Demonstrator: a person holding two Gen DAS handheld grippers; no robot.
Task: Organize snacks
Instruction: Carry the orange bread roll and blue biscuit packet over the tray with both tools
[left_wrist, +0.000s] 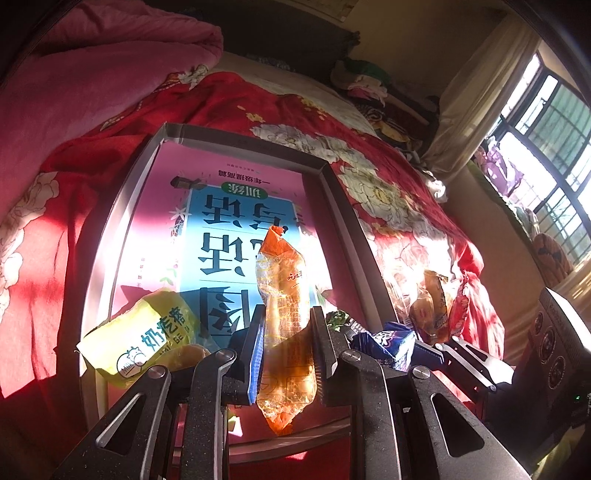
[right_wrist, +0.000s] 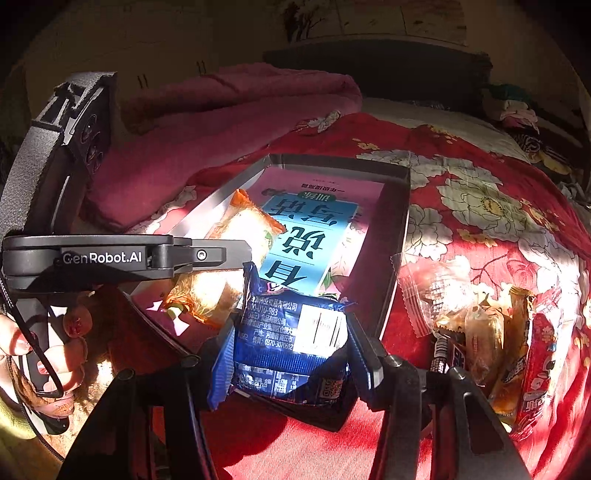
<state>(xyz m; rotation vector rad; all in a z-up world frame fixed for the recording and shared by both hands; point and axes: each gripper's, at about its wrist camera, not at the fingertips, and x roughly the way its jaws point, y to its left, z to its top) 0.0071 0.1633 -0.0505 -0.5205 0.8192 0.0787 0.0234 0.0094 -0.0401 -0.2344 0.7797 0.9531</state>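
Two snacks are being carried over the box (left_wrist: 334, 184): the left gripper (left_wrist: 288, 328) clamps an orange packet (left_wrist: 284, 295), the right gripper (right_wrist: 291, 332) clamps a blue packet (right_wrist: 288, 332). Next, probably, lower each inside the box and release.

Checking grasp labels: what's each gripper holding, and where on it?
Left gripper pinches the orange snack pack across its lower-middle, both ends sticking out. Right gripper clamps the blue snack pack by its two side edges, around mid-height.
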